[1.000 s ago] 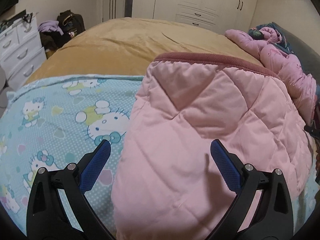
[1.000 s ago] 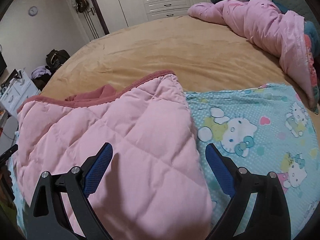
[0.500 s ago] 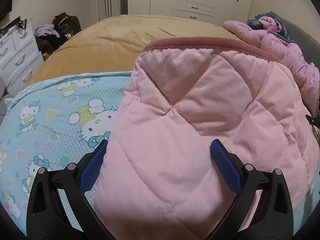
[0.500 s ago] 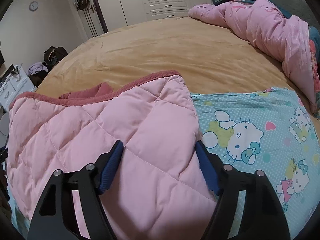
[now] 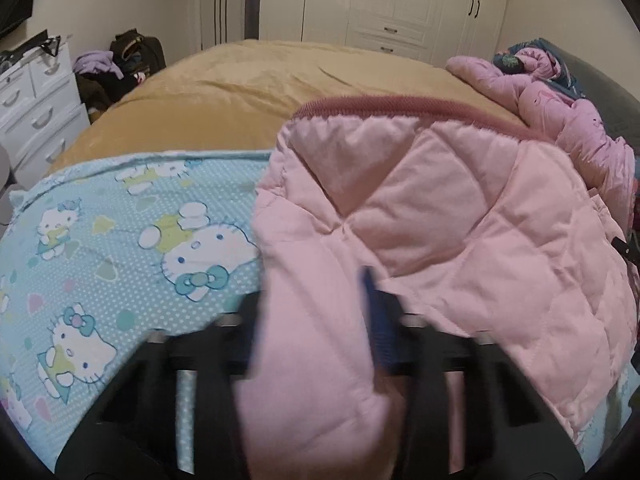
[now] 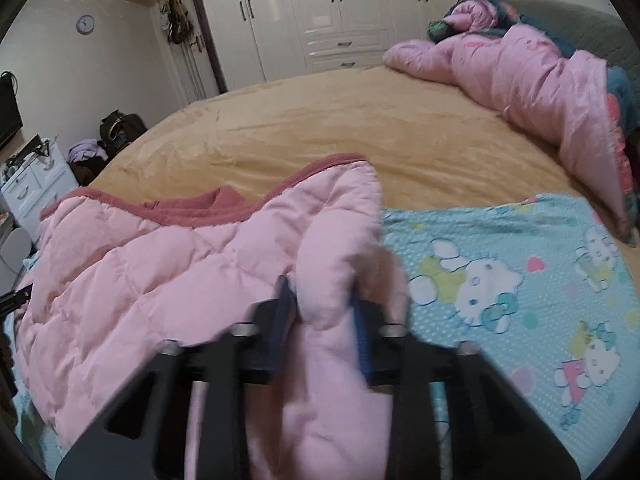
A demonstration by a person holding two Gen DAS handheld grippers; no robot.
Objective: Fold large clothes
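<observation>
Both grippers have been closed since the earlier frames, where their jaws stood wide open over the garment; now a fold of padded cloth is pinched in each.

Seen from the largest thing down: the bed [image 6: 360,132] with its tan cover carries everything. A blue cartoon-print sheet [image 5: 120,248] is spread along its near edge, and a crumpled pink duvet [image 6: 520,76] is heaped at the far right corner. The pink quilted jacket [image 5: 460,232] lies on the printed sheet at the near edge of the bed, with its darker pink ribbed hem [image 5: 400,106] turned to the far side. The left gripper [image 5: 316,320] is clamped on the jacket's left near border, and the right gripper [image 6: 320,308] is clamped on its right near border. In both views the jaws are blurred, so it cannot be told how deep the cloth sits between them.

It is judged that the near edge is about to be lifted and carried toward the ribbed hem. For this to be done well, both corners should be raised together and at the same height, so that the padding does not slide or twist. The cloth is thick and springy, so a firm pinch is needed. The fold should be laid down with edge on edge, and only then the jaws should be released.
</observation>
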